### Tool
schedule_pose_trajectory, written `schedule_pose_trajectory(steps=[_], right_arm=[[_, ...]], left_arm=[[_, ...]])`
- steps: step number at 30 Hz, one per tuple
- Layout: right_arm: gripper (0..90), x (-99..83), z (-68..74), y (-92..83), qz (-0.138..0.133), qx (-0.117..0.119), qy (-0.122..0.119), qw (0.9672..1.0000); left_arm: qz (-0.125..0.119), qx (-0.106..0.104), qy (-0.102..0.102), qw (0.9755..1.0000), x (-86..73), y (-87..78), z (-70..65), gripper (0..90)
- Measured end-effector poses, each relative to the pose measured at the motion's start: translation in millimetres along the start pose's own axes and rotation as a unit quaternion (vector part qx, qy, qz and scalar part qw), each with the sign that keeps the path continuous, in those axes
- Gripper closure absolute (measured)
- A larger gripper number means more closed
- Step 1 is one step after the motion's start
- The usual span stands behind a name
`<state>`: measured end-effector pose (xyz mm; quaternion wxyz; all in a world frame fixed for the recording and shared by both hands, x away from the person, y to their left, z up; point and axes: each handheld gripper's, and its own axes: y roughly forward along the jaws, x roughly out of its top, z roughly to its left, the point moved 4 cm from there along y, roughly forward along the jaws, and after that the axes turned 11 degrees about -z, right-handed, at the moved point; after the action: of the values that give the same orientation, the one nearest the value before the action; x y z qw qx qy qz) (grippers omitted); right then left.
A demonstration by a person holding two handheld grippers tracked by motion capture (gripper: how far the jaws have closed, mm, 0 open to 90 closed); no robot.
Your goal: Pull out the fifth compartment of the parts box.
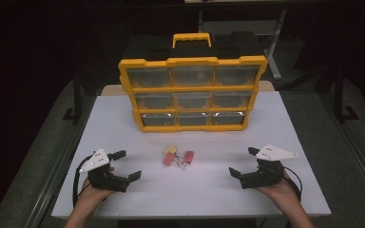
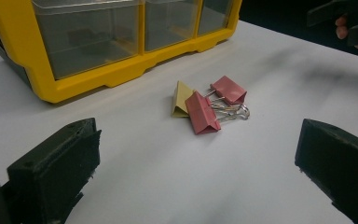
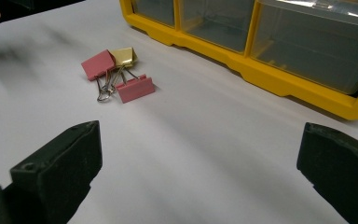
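Three binder clips lie together mid-table: two pink clips (image 1: 188, 156) (image 2: 203, 112) (image 3: 135, 88) and one yellow clip (image 1: 170, 149) (image 2: 182, 97) (image 3: 124, 56), their wire handles tangled. Behind them stands a yellow organizer (image 1: 193, 93) (image 2: 98, 74) (image 3: 279, 74) with clear drawers, all closed. My left gripper (image 1: 126, 164) (image 2: 196, 172) rests on the table at the near left, open and empty, pointing toward the clips. At the near right my right gripper (image 1: 242, 162) (image 3: 200, 172) also stands open with nothing between its jaws.
The white table (image 1: 204, 190) has bare room around the clips and between the grippers. Its edges drop to a dark floor on both sides. In the left gripper view, the other hand (image 2: 354, 28) shows at the top right.
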<state>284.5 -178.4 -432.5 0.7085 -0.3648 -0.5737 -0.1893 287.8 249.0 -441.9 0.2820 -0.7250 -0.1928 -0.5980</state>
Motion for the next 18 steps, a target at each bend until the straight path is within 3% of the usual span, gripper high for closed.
schedule_pose_trajectory(steps=[10, 14, 18], right_arm=[[0.0, -0.9, 3.0, 0.5, 0.001, 0.008, -0.001, 1.0], [0.0, 0.6, 4.8, 0.5, -0.005, 0.006, -0.002, 1.0], [0.0, 0.1, 4.4, 0.9, -0.009, 0.008, -0.003, 0.9999]], left_arm=[[-0.004, 0.002, 0.013, 0.9999, 2.8, -1.5, -2.1, 0.0], [-0.009, 0.001, 0.001, 1.0, 5.1, 0.5, -2.7, 0.0], [-0.005, -0.001, 0.008, 1.0, 5.8, 4.2, -4.1, 0.0]])
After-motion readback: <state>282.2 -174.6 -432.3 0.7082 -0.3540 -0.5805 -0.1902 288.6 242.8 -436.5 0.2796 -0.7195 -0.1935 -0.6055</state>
